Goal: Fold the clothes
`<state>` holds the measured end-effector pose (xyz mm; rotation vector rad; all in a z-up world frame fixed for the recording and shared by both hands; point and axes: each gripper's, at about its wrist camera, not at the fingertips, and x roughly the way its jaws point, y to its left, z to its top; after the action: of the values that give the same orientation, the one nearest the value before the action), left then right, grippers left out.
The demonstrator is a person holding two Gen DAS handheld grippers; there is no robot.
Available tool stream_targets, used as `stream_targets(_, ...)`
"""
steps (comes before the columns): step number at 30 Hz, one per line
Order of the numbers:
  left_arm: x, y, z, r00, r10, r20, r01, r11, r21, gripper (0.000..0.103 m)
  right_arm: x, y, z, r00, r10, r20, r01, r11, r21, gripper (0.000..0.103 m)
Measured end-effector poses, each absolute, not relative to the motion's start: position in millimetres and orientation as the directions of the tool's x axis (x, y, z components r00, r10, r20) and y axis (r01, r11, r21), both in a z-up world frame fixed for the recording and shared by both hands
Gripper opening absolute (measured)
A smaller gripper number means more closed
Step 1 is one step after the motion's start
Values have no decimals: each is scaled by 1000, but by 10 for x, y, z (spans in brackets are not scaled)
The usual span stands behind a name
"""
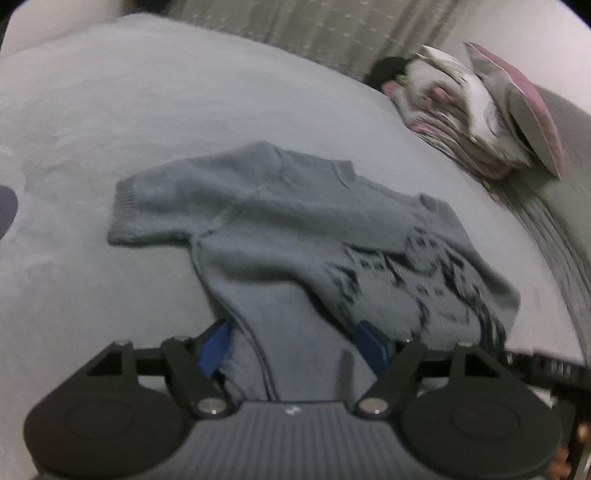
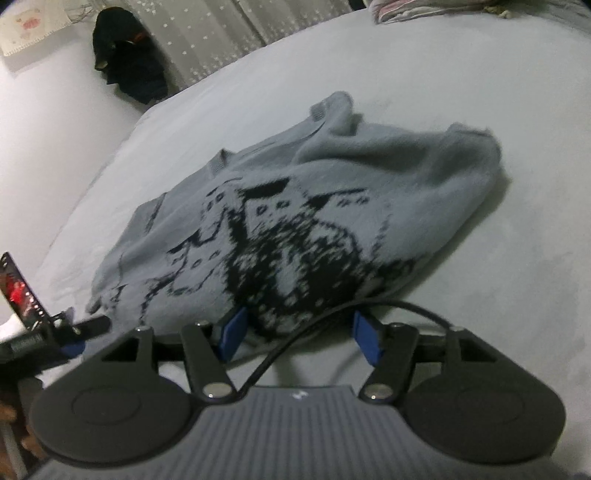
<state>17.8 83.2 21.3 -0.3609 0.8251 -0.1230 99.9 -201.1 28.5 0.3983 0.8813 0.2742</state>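
Note:
A grey-blue knit sweater (image 1: 277, 221) with a dark pixelled pattern (image 2: 295, 258) lies half folded on the pale bed sheet (image 1: 92, 122). In the left wrist view one short sleeve sticks out to the left. A plain strip of the sweater runs down between the blue pads (image 1: 216, 347) of my left gripper (image 1: 294, 345); the pads stand wide apart and do not press it. My right gripper (image 2: 300, 336) is open at the patterned hem. Its left pad (image 2: 234, 334) is at the fabric's edge and its right pad is over bare sheet (image 2: 498, 295).
A pile of folded clothes and a pink-grey pillow (image 1: 491, 114) lie at the far right of the bed. A dark garment (image 2: 125, 70) hangs against a dotted curtain (image 2: 229, 33). A black cable (image 2: 306, 328) crosses the right gripper. Part of the other gripper (image 2: 55, 328) shows at the left edge.

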Motion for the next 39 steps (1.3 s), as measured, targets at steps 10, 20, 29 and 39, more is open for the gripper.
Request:
stream_targets(10,50,596,191,661,-300,-688,120,947,-298,50,1020,-1872,183,634,471,-614,-69,825,561,47)
stream_targets(20,-145,768,443,738,-313,-599,170,944,-283,11,805,-1888,506,731,419,-539,-102,847,522,17)
stream_targets(29,-327,1090,774,750,-481,-453,272,849,-452,11,615,-1953,1060,830,391,-398,-188,867,461,13)
stream_targets(39,-130,1253,615,746,-472,-471,206,835,-510,11,886,-1728,911,764,395,-510,-215,901,377,17)
